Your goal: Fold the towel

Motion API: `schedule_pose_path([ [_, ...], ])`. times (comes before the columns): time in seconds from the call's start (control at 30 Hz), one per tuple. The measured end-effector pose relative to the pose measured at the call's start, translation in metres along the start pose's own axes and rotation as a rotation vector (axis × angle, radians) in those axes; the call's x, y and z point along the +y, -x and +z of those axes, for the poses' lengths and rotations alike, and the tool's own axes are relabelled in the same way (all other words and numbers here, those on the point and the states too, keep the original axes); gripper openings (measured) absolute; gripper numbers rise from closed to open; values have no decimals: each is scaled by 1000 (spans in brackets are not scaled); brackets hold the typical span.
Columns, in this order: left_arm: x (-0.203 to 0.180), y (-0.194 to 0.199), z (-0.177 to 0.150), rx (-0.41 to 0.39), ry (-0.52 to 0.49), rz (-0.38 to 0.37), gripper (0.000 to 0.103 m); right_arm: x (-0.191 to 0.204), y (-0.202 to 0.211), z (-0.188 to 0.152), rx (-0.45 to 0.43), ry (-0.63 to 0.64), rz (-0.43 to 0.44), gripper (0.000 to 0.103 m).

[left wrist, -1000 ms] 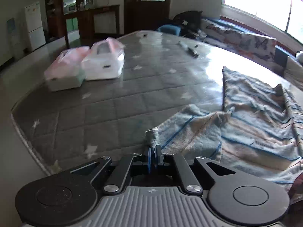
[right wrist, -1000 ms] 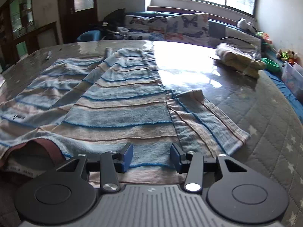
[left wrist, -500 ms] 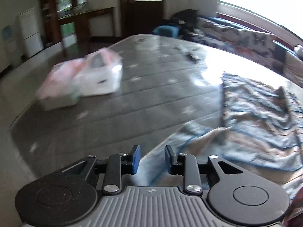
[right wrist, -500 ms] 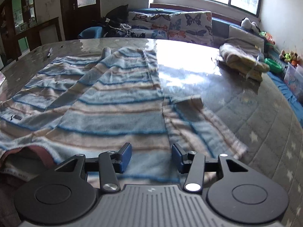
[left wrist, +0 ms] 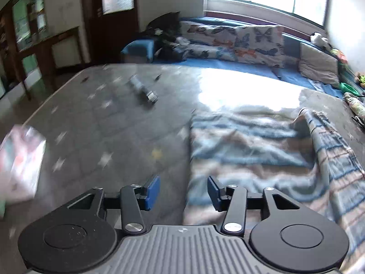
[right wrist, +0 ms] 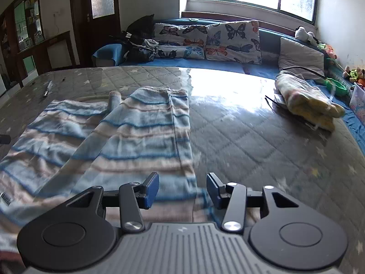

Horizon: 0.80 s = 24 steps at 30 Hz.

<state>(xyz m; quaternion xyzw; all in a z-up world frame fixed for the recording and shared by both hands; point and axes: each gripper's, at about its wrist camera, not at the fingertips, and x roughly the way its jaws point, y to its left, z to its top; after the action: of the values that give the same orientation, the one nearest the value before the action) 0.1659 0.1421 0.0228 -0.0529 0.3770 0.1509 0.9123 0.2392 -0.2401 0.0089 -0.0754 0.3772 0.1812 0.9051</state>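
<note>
1. My left gripper [left wrist: 183,193] sits at the bottom centre of its frame with the jaws spread wide and nothing between them.
2. The striped towel [left wrist: 262,157] fills the lower right of that frame, rumpled on the grey quilted mattress [left wrist: 109,123]; its left edge runs down into the gap between the jaws.
3. A blurred pink-and-white bag [left wrist: 19,162] lies at the left edge, and a small cylindrical object [left wrist: 143,90] rests on the mattress in the upper middle.
4. My right gripper [right wrist: 182,190] is likewise at the bottom centre, jaws apart and empty.
5. In that view the towel [right wrist: 127,141] spreads over the lower left, partly doubled over itself, its right edge passing between the jaws.
6. A yellowish bundle in clear plastic [right wrist: 305,98] lies at the right of the mattress [right wrist: 251,137], well apart from the towel.
</note>
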Motion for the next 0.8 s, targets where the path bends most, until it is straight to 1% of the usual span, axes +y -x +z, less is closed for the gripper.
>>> schedule_pose_path([
  [0.13, -9, -33, 26, -14, -62, 10, 58, -1, -27, 24, 2, -20, 3, 47],
  [0.27, -11, -66, 43, -9, -103, 33, 62, -1, -54, 47, -6, -34, 8, 47],
  [0.43, -10, -93, 54, 18, -94, 14, 62, 1, -85, 69, 1, -42, 21, 47],
  [0.57, -12, -101, 57, 14, -116, -9, 61, 3, -108, 79, 13, -43, 33, 46],
  [0.6, -13, -103, 57, 11, -122, -15, 58, 3, -113, 80, 15, -41, 34, 46],
  [0.67, -13, -105, 58, 7, -122, -36, 43, 4, -120, 81, 20, -36, 33, 45],
  [0.7, -12, -107, 59, 5, -119, -47, 32, 5, -122, 82, 23, -36, 36, 45],
  [0.73, -12, -108, 60, 4, -117, -59, 21, 6, -125, 82, 23, -34, 40, 41],
  [0.77, -12, -109, 61, 0, -119, -63, 17, 7, -126, 82, 19, -31, 42, 40],
  [0.8, -14, -109, 60, -9, -129, -54, 8, 8, -126, 82, 16, -27, 45, 34],
])
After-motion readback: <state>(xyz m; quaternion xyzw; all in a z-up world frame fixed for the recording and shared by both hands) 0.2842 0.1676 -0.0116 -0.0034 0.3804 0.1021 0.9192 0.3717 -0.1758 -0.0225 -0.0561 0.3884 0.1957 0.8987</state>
